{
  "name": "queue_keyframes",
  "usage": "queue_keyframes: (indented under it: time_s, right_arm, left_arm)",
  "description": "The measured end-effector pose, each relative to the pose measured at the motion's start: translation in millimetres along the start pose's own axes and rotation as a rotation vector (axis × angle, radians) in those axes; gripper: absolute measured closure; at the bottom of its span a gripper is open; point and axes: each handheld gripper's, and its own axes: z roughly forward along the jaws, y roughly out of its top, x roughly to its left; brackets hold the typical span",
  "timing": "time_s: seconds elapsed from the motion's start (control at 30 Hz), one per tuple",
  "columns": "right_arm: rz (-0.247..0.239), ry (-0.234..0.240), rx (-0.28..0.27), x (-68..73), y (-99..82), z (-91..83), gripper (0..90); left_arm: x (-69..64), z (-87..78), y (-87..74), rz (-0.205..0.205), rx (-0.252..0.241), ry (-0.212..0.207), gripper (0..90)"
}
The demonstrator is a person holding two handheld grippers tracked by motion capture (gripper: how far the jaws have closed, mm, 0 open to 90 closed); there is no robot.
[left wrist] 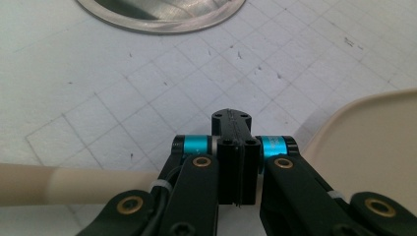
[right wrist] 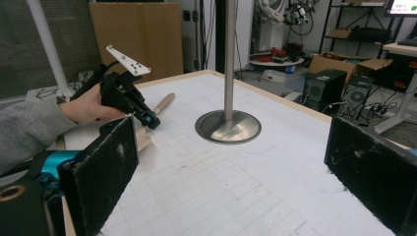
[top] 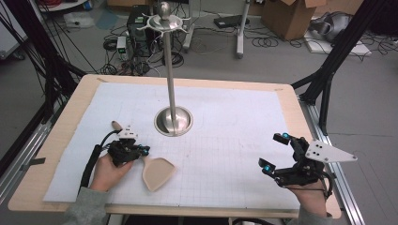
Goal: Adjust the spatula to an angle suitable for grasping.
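A beige spatula (top: 157, 173) lies on the white gridded mat (top: 234, 122) at the front left, its handle running back and to the left. My left gripper (top: 143, 150) sits over the handle near the blade, jaws shut together with nothing between them. In the left gripper view the shut jaws (left wrist: 231, 120) point at the mat, with the handle (left wrist: 74, 184) passing beneath them and the blade (left wrist: 373, 142) at the right. My right gripper (top: 273, 151) rests at the front right, jaws wide open and empty. Its black pads (right wrist: 105, 162) frame the mat in the right gripper view.
A metal stand with a round base (top: 173, 121) and a tall pole (top: 170, 61) rises from the middle of the mat. The wooden table edge (top: 65, 122) borders the mat. Boxes, cables and equipment lie on the floor beyond.
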Motion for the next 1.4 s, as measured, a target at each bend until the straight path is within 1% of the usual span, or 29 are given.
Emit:
queue_keyframes:
  time_s: [0.2, 0.3, 0.37, 0.6, 0.63, 0.67, 0.77, 0.87, 0.97, 1.0, 1.17, 1.27, 1.4]
  right_arm:
    - [-0.003, 0.004, 0.003, -0.4, -0.3, 2.3, 5.3]
    - [0.001, 0.005, 0.01, 0.0, -0.3, 3.6, 5.3]
    - [0.0, 0.01, 0.011, -0.1, -0.2, 4.6, 5.3]
    - [0.001, 0.016, 0.013, -1.2, 0.4, 7.9, 5.3]
    - [-0.007, 0.017, 0.009, -1.9, 0.6, 9.0, 5.3]
    - [-0.001, 0.022, 0.013, -1.6, 0.7, 9.9, 5.3]
    - [-0.004, 0.025, 0.012, -2.0, 1.0, 12.0, 5.3]
    - [-0.005, 0.032, 0.011, -2.3, 1.5, 15.4, 5.3]
    - [-0.001, 0.041, 0.018, -2.4, 2.4, 19.8, 5.3]
    - [-0.006, 0.045, 0.019, -3.0, 2.6, 20.7, 5.3]
    - [-0.003, 0.048, 0.017, -3.5, 3.8, 23.4, 5.3]
    - [-0.006, 0.054, 0.013, -5.0, 4.6, 26.5, 5.3]
    - [-0.009, 0.061, 0.014, -5.5, 5.4, 30.0, 5.3]
  left_arm:
    - [-1.2, -3.3, -0.6, 0.014, 0.023, -0.001, 89.5]
    - [-1.6, -3.4, -1.0, 0.02, 0.026, 0.001, 89.5]
    - [-1.3, -5.0, -2.3, 0.022, 0.028, -0.006, 89.5]
    - [-1.7, -8.6, -4.5, 0.031, 0.036, -0.009, 89.5]
    - [-2.5, -9.3, -5.3, 0.029, 0.039, -0.006, 89.5]
    - [-2.4, -10.0, -5.6, 0.036, 0.044, -0.005, 89.5]
    - [-2.9, -11.1, -6.6, 0.034, 0.04, -0.006, 89.5]
    - [-1.1, -14.0, -9.8, 0.028, 0.031, -0.02, 89.5]
    - [-1.3, -16.2, -11.8, 0.03, 0.029, -0.018, 89.5]
    - [-1.5, -17.4, -13.0, 0.028, 0.029, -0.021, 89.6]
    - [-1.7, -20.5, -15.9, 0.029, 0.024, -0.017, 89.6]
    - [-1.7, -24.4, -18.3, 0.035, 0.03, -0.016, 89.5]
    - [-0.9, -28.5, -21.1, 0.037, 0.029, -0.02, 89.6]
